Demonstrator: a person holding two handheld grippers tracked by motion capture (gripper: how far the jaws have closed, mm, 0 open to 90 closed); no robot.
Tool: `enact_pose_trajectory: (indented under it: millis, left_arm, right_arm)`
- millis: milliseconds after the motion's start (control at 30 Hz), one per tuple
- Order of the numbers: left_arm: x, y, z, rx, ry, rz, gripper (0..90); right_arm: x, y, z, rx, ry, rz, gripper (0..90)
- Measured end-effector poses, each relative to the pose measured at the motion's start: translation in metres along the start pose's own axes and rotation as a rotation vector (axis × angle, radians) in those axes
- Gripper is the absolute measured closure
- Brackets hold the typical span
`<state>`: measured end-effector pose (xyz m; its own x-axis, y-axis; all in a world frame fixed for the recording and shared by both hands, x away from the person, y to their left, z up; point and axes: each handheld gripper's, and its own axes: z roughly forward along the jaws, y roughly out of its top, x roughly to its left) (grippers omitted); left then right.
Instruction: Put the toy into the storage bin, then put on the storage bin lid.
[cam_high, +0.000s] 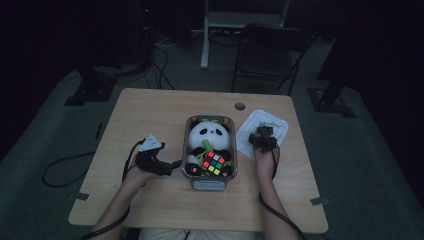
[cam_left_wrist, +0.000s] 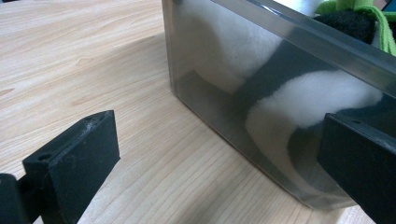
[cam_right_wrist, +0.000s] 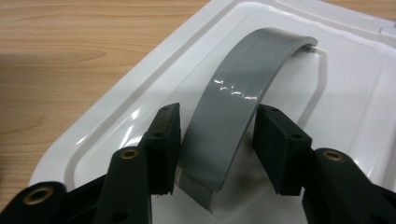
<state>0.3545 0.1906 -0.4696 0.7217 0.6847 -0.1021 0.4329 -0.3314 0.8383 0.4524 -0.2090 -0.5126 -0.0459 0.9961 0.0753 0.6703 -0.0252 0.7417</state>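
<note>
Wooden table (cam_high: 150, 115) carries everything. Clear plastic box (cam_high: 209, 183) sits mid-table, long side running away from the person, lid off. Inside: panda plush (cam_high: 207, 136) on its back, head at the far end, with a green leaf on its chest. A puzzle cube (cam_high: 214, 163) lies on the panda's lower body, toward the near end of the box.

White lid (cam_high: 251, 123) lies flat on the table just right of the box, apart from it. Its grey handle (cam_right_wrist: 233, 112) arches up from the top face.

Right gripper (cam_right_wrist: 217, 140) is down over the lid, jaws about half open, one either side of the grey handle. Left pad looks at or very near the strap edge, right pad shows a small gap; no firm clamp visible.

Left gripper (cam_left_wrist: 219, 154) is low on the table at the box's left wall near the front corner. Jaws wide open, holding nothing; the right-hand jaw overlaps the box wall in its own view, contact not clear.
</note>
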Motion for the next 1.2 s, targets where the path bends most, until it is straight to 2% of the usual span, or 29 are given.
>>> enact_pose_trajectory:
  millis: [33,67,167,300,333,433,733,833,967,1033,1067,1200]
  left_arm:
    - [0.0,0.0,0.0,0.0,0.0,0.0,0.5]
    - [0.0,0.0,0.0,-0.001,-0.003,-0.001,0.5]
    - [0.0,-0.001,-0.001,-0.003,-0.001,-0.003,0.4]
    - [0.001,-0.001,-0.001,-0.002,0.0,-0.004,0.5]
    - [0.001,-0.001,-0.001,-0.002,0.001,-0.006,0.4]
    - [0.001,-0.001,-0.001,-0.002,0.002,-0.006,0.4]
    - [-0.001,-0.001,0.0,0.007,0.004,-0.001,0.5]
    - [0.0,-0.001,0.0,0.005,0.01,-0.002,0.4]
    - [0.001,-0.001,0.001,0.005,0.017,-0.004,0.4]
    - [0.002,-0.001,0.002,0.01,0.02,-0.004,0.5]
    - [0.002,-0.002,0.003,0.011,0.022,-0.003,0.5]
    - [0.002,-0.002,0.004,0.016,0.028,0.002,0.4]
  right_arm:
    - [0.0,0.0,0.0,0.0,0.0,0.0,51.6]
    - [0.001,0.0,0.0,-0.008,-0.006,-0.015,59.1]
    - [0.004,-0.002,-0.001,-0.021,-0.029,-0.027,60.5]
    - [0.001,-0.003,-0.002,-0.024,-0.033,-0.008,61.8]
    - [-0.003,-0.003,-0.002,-0.022,-0.019,0.012,63.2]
    - [-0.01,-0.003,-0.004,-0.021,-0.003,0.029,64.8]
    - [-0.019,-0.004,-0.01,-0.033,0.007,0.033,67.5]
    - [-0.021,-0.004,-0.016,-0.038,0.017,0.024,68.6]
    - [-0.023,-0.004,-0.026,-0.045,0.006,-0.008,69.2]
    - [-0.024,-0.004,-0.029,-0.048,0.007,-0.008,69.2]
    - [-0.028,-0.005,-0.039,-0.061,0.022,-0.003,69.3]
    - [-0.032,-0.005,-0.051,-0.077,0.038,-0.002,69.3]
